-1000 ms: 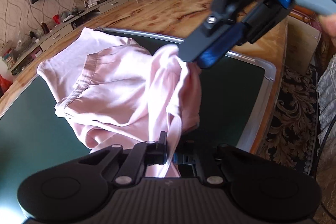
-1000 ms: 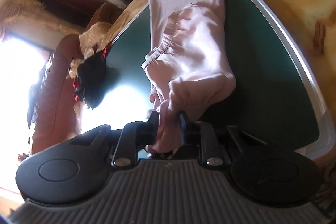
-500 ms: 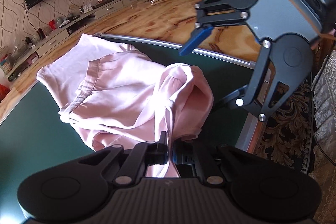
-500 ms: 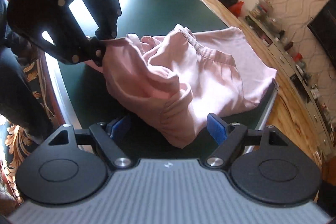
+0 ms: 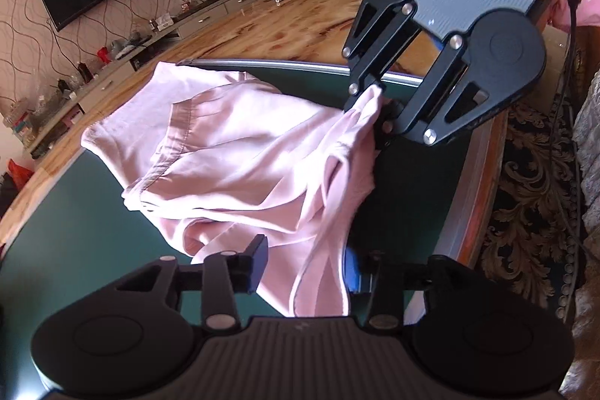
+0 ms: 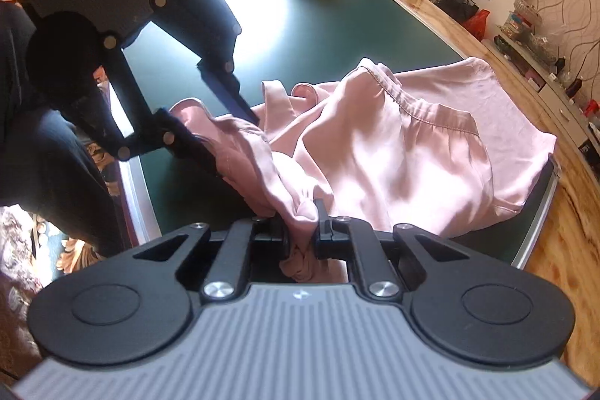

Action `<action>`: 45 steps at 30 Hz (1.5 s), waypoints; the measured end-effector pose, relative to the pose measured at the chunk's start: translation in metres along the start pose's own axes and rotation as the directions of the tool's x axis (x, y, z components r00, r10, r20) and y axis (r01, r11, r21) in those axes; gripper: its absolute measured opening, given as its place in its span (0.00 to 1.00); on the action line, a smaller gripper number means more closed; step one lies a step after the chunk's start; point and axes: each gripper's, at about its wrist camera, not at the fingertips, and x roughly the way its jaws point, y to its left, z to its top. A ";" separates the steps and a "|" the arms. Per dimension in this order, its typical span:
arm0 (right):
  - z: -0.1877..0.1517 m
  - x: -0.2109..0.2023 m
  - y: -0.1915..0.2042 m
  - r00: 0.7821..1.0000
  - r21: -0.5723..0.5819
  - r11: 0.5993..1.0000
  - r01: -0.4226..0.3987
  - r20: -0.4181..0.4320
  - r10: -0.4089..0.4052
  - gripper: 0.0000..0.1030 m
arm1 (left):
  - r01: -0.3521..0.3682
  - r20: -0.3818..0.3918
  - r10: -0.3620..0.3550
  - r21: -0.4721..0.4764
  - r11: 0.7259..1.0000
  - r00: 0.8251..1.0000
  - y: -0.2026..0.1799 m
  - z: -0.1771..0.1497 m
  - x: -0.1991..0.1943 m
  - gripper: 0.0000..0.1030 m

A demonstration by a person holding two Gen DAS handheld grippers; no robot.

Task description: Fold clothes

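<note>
The pink garment (image 5: 240,152) lies bunched mid-frame on the green mat (image 5: 56,231) — the step looks like regrasping. The right gripper (image 6: 302,235) pinches a bunched edge; the left gripper (image 5: 305,261) stands spread around a hanging strap — it likely needs a fresh hold next

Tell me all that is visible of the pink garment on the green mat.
The pale pink thin-fabric garment lies crumpled and partly spread on the dark green mat, with a stitched hem band and narrow straps. The right tongs pinch a bunch of it; the left tongs are open, with fabric draped between their fingers.
</note>
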 end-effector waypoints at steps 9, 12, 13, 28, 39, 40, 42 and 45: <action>0.004 -0.025 0.012 0.999 0.080 0.996 0.036 0.008 -0.037 0.13 | 0.078 0.015 -0.079 0.032 0.996 0.997 -0.002 -0.010 -0.021 0.03; 0.003 -0.035 0.023 0.999 0.115 0.993 0.022 0.022 -0.024 0.13 | 0.125 0.010 -0.125 0.041 0.991 0.992 0.002 -0.016 -0.034 0.03; 0.003 -0.039 0.027 0.999 0.126 0.992 0.016 0.026 -0.019 0.13 | 0.145 0.009 -0.146 0.034 0.989 0.989 0.004 -0.018 -0.038 0.03; 0.037 -0.103 0.009 0.973 0.296 0.930 -0.218 0.141 0.183 0.13 | 0.368 0.066 -0.363 -0.090 0.925 0.929 0.080 -0.013 -0.089 0.03; 0.053 0.003 -0.181 0.933 0.519 0.777 -0.356 0.156 0.324 0.13 | 0.408 0.080 -0.400 -0.212 0.888 0.913 0.213 0.032 0.038 0.03; 0.049 0.015 -0.194 0.932 0.536 0.765 -0.357 0.156 0.326 0.13 | 0.409 0.080 -0.402 -0.222 0.885 0.912 0.221 0.033 0.050 0.03; 0.043 0.042 -0.213 0.928 0.574 0.733 -0.365 0.159 0.338 0.13 | 0.402 0.073 -0.396 -0.240 0.884 0.915 0.234 0.035 0.075 0.04; 0.033 0.075 -0.230 0.924 0.611 0.702 -0.366 0.153 0.350 0.13 | 0.373 0.037 -0.378 -0.282 0.884 0.925 0.243 0.029 0.102 0.07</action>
